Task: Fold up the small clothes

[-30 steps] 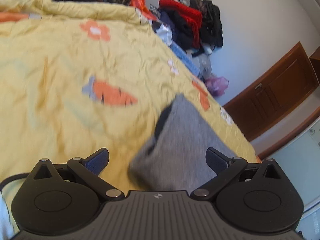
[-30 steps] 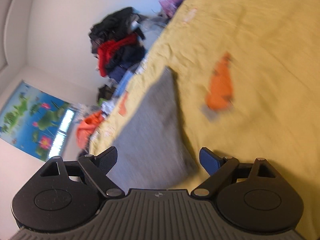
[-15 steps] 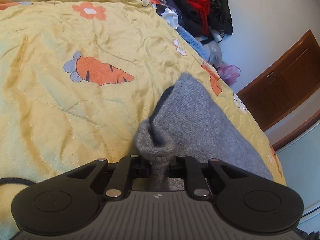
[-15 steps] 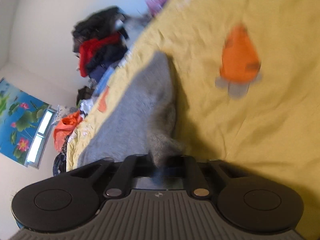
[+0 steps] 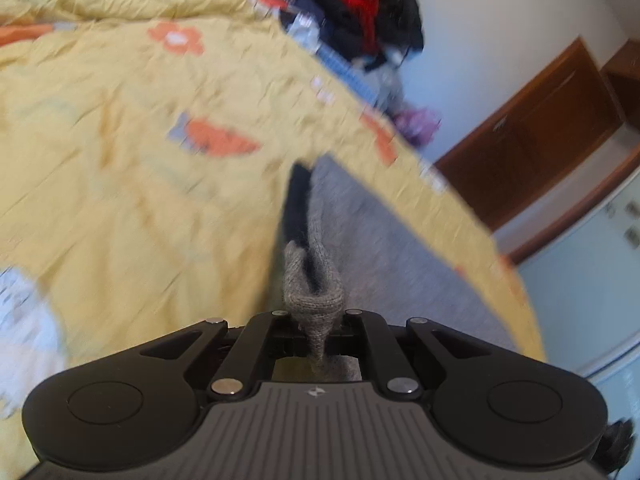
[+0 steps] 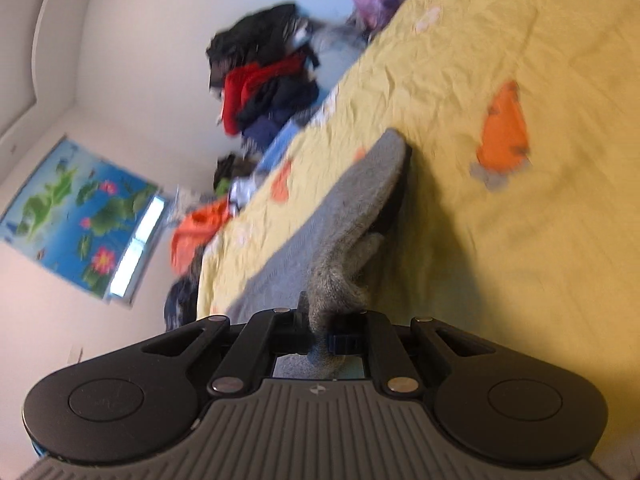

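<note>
2 claws, each clamped on a near corner of the grey knit garment (image 5: 384, 232): left gripper (image 5: 318, 324), right gripper (image 6: 320, 334). Its length runs straight away from you across the yellow quilt (image 5: 120, 160).

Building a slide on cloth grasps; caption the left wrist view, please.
Left tongs shut on a bunched edge of the grey knit garment, lifted over the yellow carrot-print quilt.

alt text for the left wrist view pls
The left tool is shut on a bunched edge of a grey knit garment lying on a yellow carrot-print bedspread. Piled clothes and a wooden door sit behind.
</note>
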The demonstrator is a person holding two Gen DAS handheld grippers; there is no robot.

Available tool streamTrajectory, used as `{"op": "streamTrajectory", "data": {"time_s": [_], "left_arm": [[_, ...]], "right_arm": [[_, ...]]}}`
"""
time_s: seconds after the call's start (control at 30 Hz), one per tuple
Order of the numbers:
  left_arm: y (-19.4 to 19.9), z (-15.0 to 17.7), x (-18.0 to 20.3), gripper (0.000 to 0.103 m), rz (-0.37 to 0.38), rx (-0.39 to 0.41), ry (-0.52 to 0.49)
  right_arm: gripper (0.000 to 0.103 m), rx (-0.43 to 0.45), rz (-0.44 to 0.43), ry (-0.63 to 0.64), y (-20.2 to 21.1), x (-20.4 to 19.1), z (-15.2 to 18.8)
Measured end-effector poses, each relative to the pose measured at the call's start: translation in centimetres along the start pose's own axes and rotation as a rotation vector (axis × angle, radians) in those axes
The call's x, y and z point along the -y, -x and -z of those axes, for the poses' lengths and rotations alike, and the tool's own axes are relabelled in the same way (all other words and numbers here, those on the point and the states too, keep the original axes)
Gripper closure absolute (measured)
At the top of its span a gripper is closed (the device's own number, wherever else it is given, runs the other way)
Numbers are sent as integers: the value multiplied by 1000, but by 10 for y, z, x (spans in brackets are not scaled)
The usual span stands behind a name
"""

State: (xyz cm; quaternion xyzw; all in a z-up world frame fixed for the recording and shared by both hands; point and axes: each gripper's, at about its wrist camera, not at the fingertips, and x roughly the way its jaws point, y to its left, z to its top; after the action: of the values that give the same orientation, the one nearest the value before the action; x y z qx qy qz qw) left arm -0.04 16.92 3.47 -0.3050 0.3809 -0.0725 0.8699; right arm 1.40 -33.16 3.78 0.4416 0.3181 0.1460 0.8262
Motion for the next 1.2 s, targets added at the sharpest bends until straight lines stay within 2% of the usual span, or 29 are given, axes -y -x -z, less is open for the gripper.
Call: {"op": "streamTrajectory", "data": {"time_s": [0.07, 0.1, 0.17, 0.2, 0.23, 0.27, 0.3, 0.33, 0.4, 0.5, 0.6, 0.7, 0.73, 0.77, 0.8, 0.83, 0.87, 0.9, 0.93, 0.97, 1.07, 1.13, 1.2], "left_arm": [[-2, 13, -22, 94, -49, -50, 17], [1, 14, -30, 94, -49, -45, 37], [17, 9, -33, 86, -50, 20, 63], [24, 4, -27, 80, -88, 80, 39], [30, -3, -17, 68, -135, 146, -1], [33, -13, -6, 57, -160, 209, -47], [32, -21, 4, 23, -150, 252, -84], [27, -30, 13, 10, -136, 281, -114], [7, -49, 37, 11, -139, 317, -182], [-45, -74, 63, 12, -177, 273, -299], [-100, -98, 78, 15, -263, 201, -407], [-142, -118, 83, 15, -279, 112, -479], [-155, -122, 82, 19, -271, 58, -489], [-168, -126, 81, 28, -255, -2, -490], [-178, -126, 78, 62, -238, -62, -485], [-188, -126, 75, 79, -230, -111, -478], [-192, -124, 73, 87, -214, -130, -472], [-192, -122, 74, 93, -203, -119, -485], [-191, -120, 75, 94, -199, -111, -507], [-187, -118, 77, 94, -221, -83, -529], [-175, -119, 72, 97, -295, 6, -570], [-180, -123, 59, 97, -335, -18, -543], [-179, -119, 59, 97, -337, 0, -564]], "right_arm": [[86, -62, 64, 15, 3, 9, 11], [81, -67, 101, -6, 6, 17, 15], [66, -47, 149, -39, 14, 29, 15], [51, -9, 160, -38, 21, 30, 10], [35, 41, 165, -32, 28, 28, 4], [30, 84, 162, -21, 32, 25, -3], [27, 112, 151, 1, 33, 21, -13], [27, 125, 145, 25, 29, 18, -23], [26, 128, 165, 60, 11, 13, -46], [26, 117, 215, 126, -28, 8, -75], [26, 80, 267, 168, -72, 8, -95], [26, 39, 305, 197, -104, 7, -103], [26, 19, 308, 207, -112, 6, -105], [26, 6, 313, 221, -120, 5, -105], [23, 13, 311, 245, -124, 3, -105], [22, 12, 304, 266, -127, 1, -104], [23, 7, 294, 286, -127, -1, -102], [40, 0, 281, 310, -130, -4, -101], [82, -21, 266, 339, -133, -5, -100], [89, -51, 263, 358, -137, -8, -100], [90, -1, 241, 403, -132, -18, -101], [91, 56, 200, 393, -123, -22, -106], [91, 57, 228, 393, -129, -16, -108]]}}
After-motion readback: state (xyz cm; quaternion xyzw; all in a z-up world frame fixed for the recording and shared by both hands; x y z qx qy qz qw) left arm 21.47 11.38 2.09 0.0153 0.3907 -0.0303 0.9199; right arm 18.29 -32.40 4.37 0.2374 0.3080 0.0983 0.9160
